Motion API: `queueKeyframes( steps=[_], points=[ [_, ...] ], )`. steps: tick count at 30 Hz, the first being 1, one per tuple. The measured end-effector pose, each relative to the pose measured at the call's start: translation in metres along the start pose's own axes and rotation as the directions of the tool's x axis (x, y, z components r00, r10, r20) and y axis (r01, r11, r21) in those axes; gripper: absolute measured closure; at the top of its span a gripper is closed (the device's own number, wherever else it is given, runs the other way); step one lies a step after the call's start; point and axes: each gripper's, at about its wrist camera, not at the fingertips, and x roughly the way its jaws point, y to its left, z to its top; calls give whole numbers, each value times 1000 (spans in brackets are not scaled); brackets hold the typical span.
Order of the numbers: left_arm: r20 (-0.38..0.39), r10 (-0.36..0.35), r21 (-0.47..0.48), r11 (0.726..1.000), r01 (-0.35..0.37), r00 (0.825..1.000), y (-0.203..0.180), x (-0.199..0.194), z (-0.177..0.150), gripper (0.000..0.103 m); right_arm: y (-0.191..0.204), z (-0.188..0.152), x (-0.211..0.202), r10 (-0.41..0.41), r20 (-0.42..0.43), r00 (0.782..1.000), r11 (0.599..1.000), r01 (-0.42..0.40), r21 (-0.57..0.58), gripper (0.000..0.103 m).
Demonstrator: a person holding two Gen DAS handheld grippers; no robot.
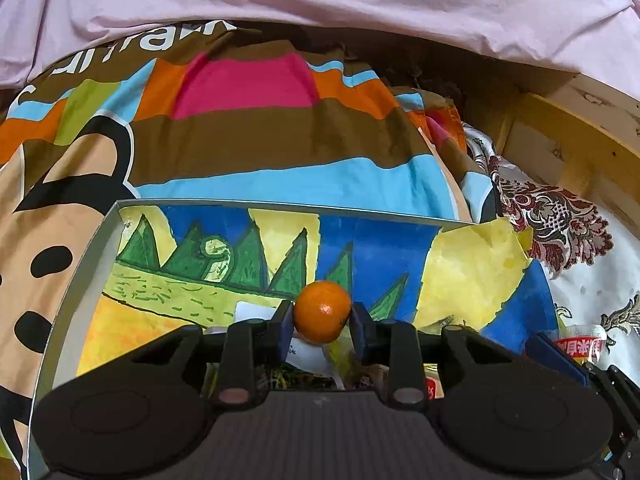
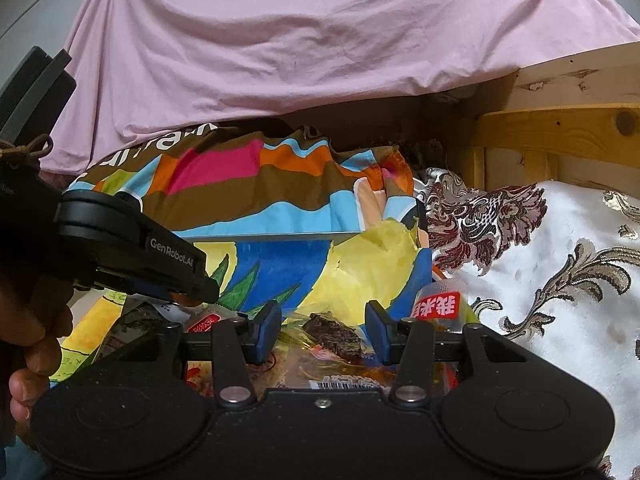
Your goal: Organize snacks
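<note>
The left gripper (image 1: 322, 320) grasps a small round orange mandarin (image 1: 322, 311) between its blue-padded fingers (image 1: 285, 330), above a shallow grey-rimmed box (image 1: 80, 276) lined with a painted paper. The right gripper (image 2: 323, 330) stands released over clear plastic snack packets (image 2: 340, 354); its body cuts off their lower parts, and their contents are hard to make out.

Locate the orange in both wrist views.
Left wrist: orange low centre, clamped in the left gripper.
Right wrist: only an orange sliver shows under the left gripper, left of centre.
Shared landmark: the painted box.
</note>
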Motion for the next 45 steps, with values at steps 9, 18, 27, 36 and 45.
queueKeyframes(
  steps=[9, 18, 27, 36, 45],
  points=[
    [45, 7, -34, 999, -5, 999, 6, -6, 0, 45, 0, 0, -1, 3, 11, 1000, 1000, -3, -3, 42],
    [103, 31, -101, 995, -21, 994, 27, -22, -1, 22, 7, 1, -8, 18, 48, 999, 999, -17, -36, 14],
    [192, 72, -130, 990, -47, 979, 47, -62, 2, 2, 5, 10, -26, 8, 122, 993, 1000, -10, 18, 3],
    [271, 79, -110, 993, -50, 959, 64, -116, 14, 1, 13, 33, -64, 8, 190, 982, 999, -18, 47, 1],
    [282, 87, -141, 989, -48, 955, 73, -172, -1, 1, 31, 60, -121, 25, 231, 973, 1000, -25, -1, 1]
  ],
)
